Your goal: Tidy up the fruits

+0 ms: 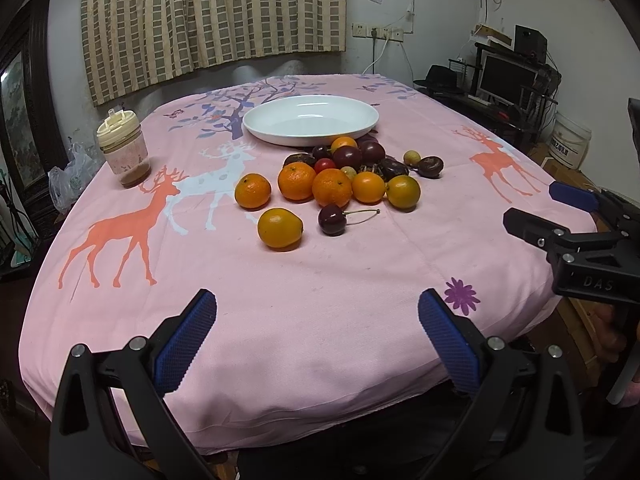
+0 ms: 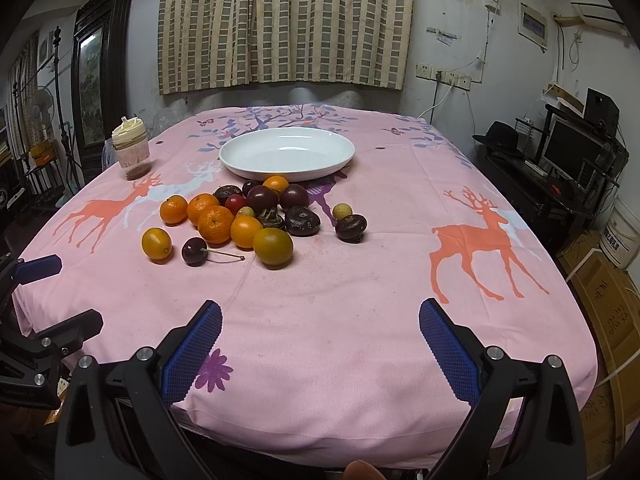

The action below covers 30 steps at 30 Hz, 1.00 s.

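A pile of fruit lies mid-table: several oranges (image 1: 297,181) (image 2: 215,224), dark purple fruits (image 1: 346,157) (image 2: 302,221), a cherry with a stem (image 1: 332,220) (image 2: 195,251), a small red tomato (image 1: 325,165) and small yellow-green fruits (image 2: 342,211). An empty white oval plate (image 1: 280,128) (image 2: 240,160) stands just behind the pile. My left gripper (image 1: 318,320) is open and empty over the near table edge; it also shows at the left of the right wrist view (image 2: 60,292). My right gripper (image 2: 320,328) is open and empty; it shows at the right of the left wrist view (image 1: 536,208).
A jar with a cream lid (image 1: 123,148) (image 2: 131,149) stands at the far left of the pink deer-print tablecloth (image 1: 320,272) (image 2: 360,280). A desk with a monitor (image 1: 508,78) is to the right, cardboard boxes (image 2: 608,300) on the floor.
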Tool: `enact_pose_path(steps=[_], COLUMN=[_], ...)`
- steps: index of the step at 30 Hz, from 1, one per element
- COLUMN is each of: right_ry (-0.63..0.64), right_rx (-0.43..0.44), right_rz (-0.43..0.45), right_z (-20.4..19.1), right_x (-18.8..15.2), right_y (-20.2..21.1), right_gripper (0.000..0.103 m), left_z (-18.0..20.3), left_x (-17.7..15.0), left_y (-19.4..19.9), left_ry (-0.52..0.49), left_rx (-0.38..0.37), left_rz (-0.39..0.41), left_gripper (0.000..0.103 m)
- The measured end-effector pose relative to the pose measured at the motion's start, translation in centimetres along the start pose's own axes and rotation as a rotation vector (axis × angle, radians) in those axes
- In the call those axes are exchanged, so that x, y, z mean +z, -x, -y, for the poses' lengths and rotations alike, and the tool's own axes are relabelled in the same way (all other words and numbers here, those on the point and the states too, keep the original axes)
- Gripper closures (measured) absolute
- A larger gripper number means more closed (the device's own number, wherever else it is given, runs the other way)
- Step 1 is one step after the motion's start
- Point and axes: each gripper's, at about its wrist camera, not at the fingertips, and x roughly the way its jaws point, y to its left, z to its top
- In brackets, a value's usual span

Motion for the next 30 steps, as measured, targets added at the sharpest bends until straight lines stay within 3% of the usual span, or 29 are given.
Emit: enact_pose_path(steps=[30], right_ry=[0.0], right_rx=[0.002], right_rz=[-0.002], right_z=[-0.05], right_x=[0.05], right_y=[-0.2], right_gripper=[0.004], left_z=[-0.18], left_x=[-0.43], left_y=[-0.01], left_ry=[-0.008], left_rx=[0.012], left_rz=[-0.004], left_gripper=[0.004])
